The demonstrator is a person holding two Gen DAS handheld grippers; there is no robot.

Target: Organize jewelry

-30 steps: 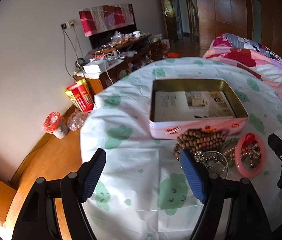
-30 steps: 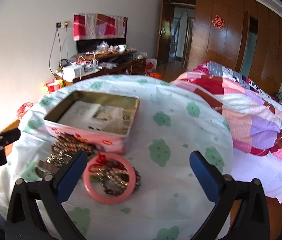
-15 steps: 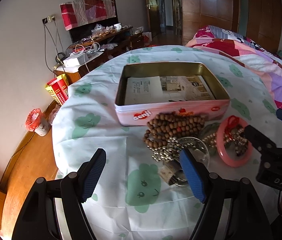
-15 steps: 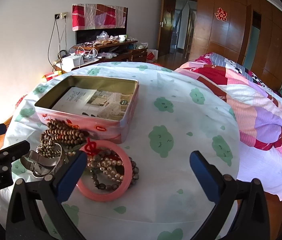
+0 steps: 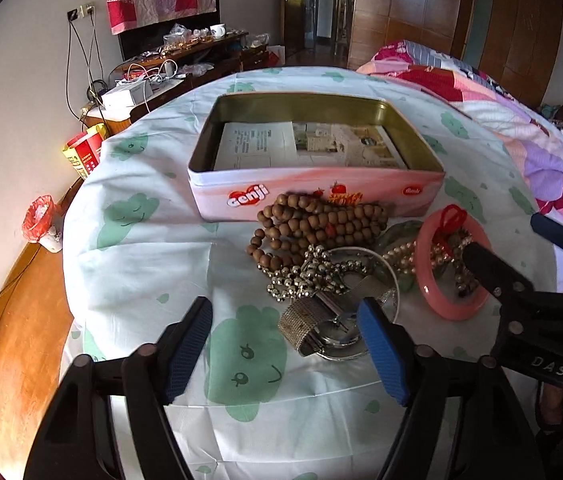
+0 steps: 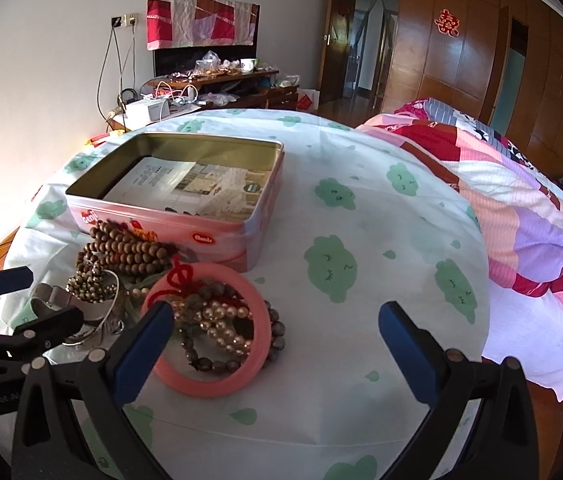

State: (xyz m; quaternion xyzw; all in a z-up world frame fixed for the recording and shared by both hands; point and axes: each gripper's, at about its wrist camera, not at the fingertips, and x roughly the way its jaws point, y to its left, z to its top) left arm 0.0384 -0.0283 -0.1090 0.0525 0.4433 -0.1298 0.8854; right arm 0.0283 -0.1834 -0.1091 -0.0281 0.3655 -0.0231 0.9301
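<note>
Jewelry pile sits near the bench's near edge, against the front wall of the open pink tin (image 5: pixel 313 192): wooden beads (image 5: pixel 321 220) touching the tin, silver watch (image 5: pixel 321 328) nearest you, pink bangle (image 6: pixel 209 320) with pearls (image 6: pixel 221 320) inside it. Your left tool (image 5: pixel 285 352) is spread wide, right finger just beside the watch. Your right tool (image 6: pixel 277 340) is also released, left finger at the bangle's rim.

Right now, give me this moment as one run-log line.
left gripper: open, empty | right gripper: open, empty | pink round bangle: on tablecloth | pink rectangular metal tin: holds only paper
</note>
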